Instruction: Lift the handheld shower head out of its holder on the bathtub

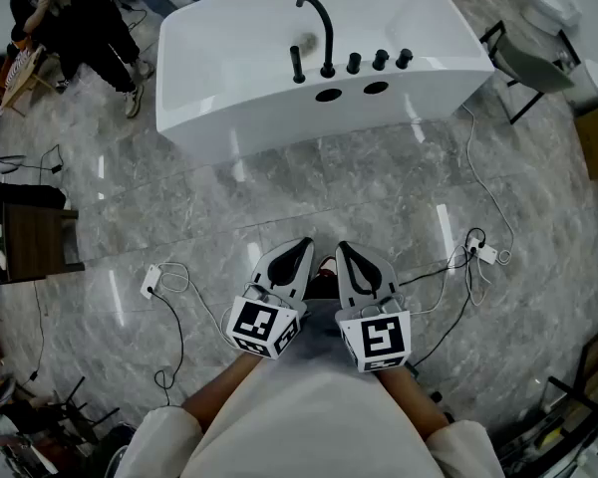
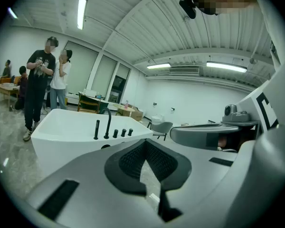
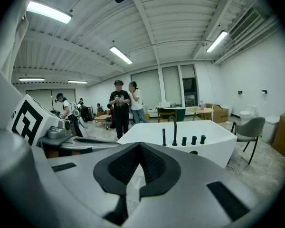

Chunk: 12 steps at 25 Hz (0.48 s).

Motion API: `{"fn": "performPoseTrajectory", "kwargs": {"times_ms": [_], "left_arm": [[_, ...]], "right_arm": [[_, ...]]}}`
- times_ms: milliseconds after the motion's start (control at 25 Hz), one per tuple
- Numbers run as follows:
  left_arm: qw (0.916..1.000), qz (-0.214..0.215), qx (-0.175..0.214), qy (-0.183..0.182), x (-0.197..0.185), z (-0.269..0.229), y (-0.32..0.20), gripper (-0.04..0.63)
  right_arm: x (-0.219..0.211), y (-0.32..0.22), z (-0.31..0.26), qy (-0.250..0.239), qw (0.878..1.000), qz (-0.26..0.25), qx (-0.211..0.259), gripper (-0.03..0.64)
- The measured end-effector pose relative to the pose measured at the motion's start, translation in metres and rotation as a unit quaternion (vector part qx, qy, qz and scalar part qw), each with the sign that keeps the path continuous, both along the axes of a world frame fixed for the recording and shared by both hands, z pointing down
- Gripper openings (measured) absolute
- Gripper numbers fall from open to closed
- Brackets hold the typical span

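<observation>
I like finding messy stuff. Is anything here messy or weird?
Yes: loose cables and a power strip sprawl over the floor beside the tub, where someone could trip on them. The tub stands straight and looks unbroken, and nothing looks spilled.

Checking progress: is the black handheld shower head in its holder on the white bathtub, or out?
In. The black handheld shower head stands upright on the rim of the white bathtub, beside the curved black spout.

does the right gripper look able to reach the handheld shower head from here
Probably not yet: the right gripper is shut, with floor between it and the bathtub. Nothing blocks the handheld shower head.
</observation>
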<state>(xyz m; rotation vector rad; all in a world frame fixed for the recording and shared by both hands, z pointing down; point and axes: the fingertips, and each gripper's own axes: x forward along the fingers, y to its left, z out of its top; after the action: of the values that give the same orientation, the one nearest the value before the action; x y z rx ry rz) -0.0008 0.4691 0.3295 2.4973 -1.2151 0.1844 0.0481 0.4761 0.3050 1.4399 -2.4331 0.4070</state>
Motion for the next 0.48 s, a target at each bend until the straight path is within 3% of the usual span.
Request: {"fn": "performPoseTrajectory", "kwargs": {"times_ms": [320, 480], "left_arm": [[0.9998, -0.019, 0.005, 0.005, -0.002, -0.007, 0.002, 0.006], [0.9995, -0.018, 0.025, 0.003, -0.005, -0.020, -0.002, 0.006]], "right_arm": [[0.004, 0.003, -0.004, -0.006, 1.000, -0.010, 0.005, 0.018], [0.004, 0.004, -0.008, -0.022, 1.000, -0.004, 0.012, 0.018]]}}
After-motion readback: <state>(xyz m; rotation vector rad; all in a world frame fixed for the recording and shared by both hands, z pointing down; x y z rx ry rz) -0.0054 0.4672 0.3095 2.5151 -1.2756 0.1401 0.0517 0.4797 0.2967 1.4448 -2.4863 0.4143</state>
